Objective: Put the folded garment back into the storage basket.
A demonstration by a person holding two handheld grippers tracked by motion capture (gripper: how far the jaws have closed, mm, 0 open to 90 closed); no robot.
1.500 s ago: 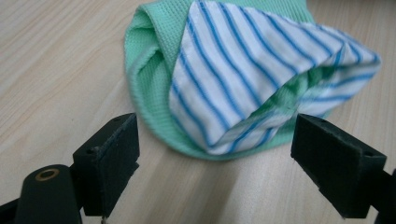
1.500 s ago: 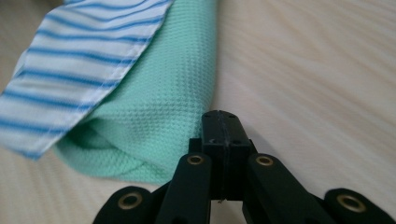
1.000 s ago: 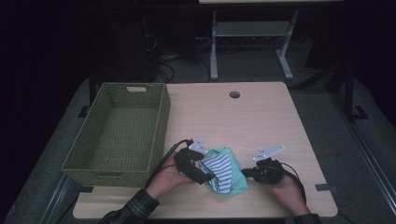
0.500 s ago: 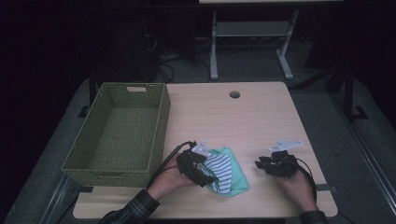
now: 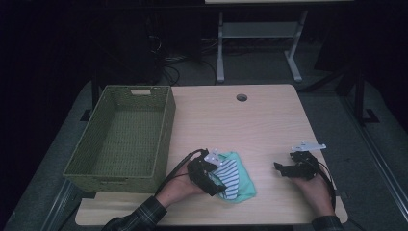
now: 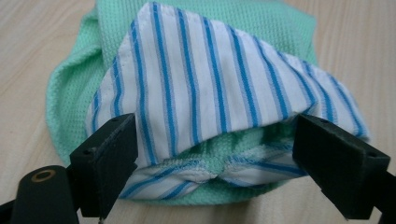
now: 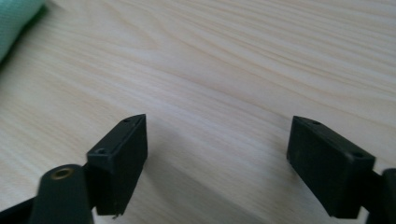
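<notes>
- Your right hand-held gripper (image 5: pixel 285 169) hangs just over bare wood near the worktop's right front edge, well apart from the cloth. Its jaws have just been opening and stand wide, with nothing between them.
- Worktop (image 5: pixel 250 125): pale wood grain, with a round cable hole (image 5: pixel 241 97) near its far edge.
- Green woven basket (image 5: pixel 162 130): sits along the left side of the worktop, a slot handle in its far wall.
- Folded cloth bundle (image 5: pixel 235 180): lies on the worktop near the front edge, right of the basket and apart from it. It is a mint-green knit piece with a white, blue-striped piece on top. In the left gripper view the striped flap (image 6: pixel 205 88) drapes over the green layer.
- Your left hand-held gripper (image 5: pixel 219 185) is at the bundle's left side. Its jaws stand wide, one on either side of the near edge of the striped cloth. I cannot tell whether the pads press on the fabric.
- In the right gripper view a sliver of the green cloth (image 7: pixel 16 23) shows at the top left corner.
</notes>
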